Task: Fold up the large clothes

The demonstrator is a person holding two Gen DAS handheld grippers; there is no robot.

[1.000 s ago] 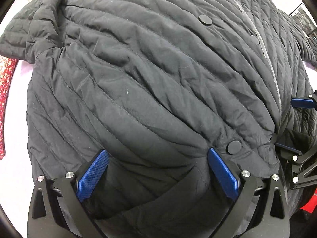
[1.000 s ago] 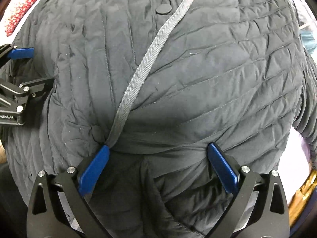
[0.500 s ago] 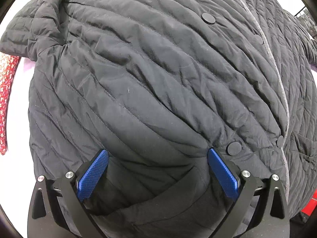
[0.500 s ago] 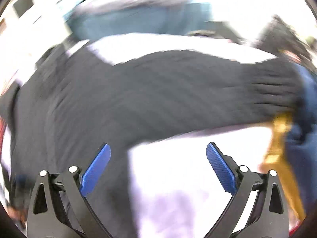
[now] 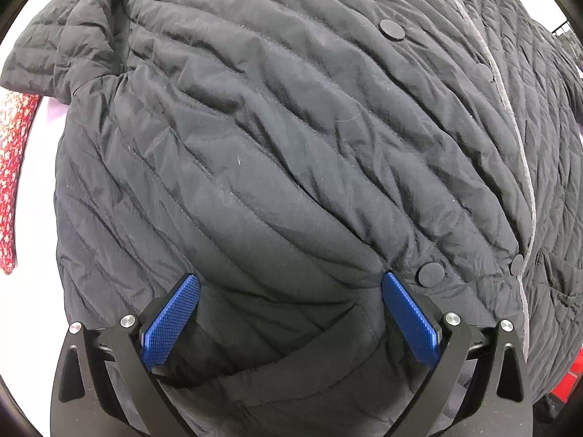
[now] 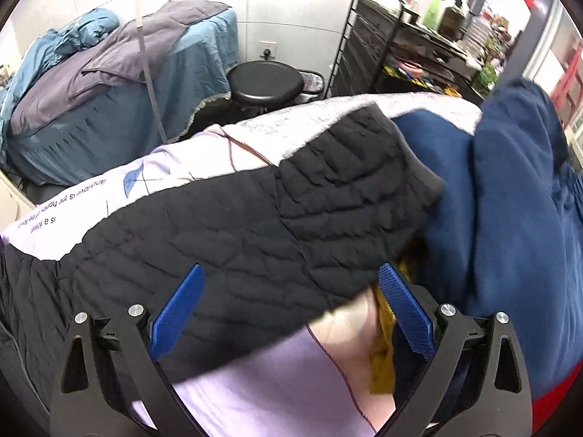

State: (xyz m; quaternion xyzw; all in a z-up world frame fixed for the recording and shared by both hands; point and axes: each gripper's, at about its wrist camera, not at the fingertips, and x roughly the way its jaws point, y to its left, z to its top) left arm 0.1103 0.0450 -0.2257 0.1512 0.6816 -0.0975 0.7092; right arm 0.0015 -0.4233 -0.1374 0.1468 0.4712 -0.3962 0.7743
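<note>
On the lilac sheet lies the black quilted jacket, spread flat. Left gripper points down on its body, jaws wide, pressing fabric, not pinching. Right gripper over the jacket sleeve, jaws wide but just been closing, gripping nothing; blue garment at right.

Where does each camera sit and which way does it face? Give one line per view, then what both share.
Left wrist: on the left gripper, facing straight down at the black quilted jacket; its open blue fingers press into the fabric.
Right wrist: on the right gripper, angled down across the jacket's sleeve towards a black stool and blue bedding; its fingers have just been closing slightly, gripping nothing.
Shared: the jacket and the pale lilac sheet.
</note>
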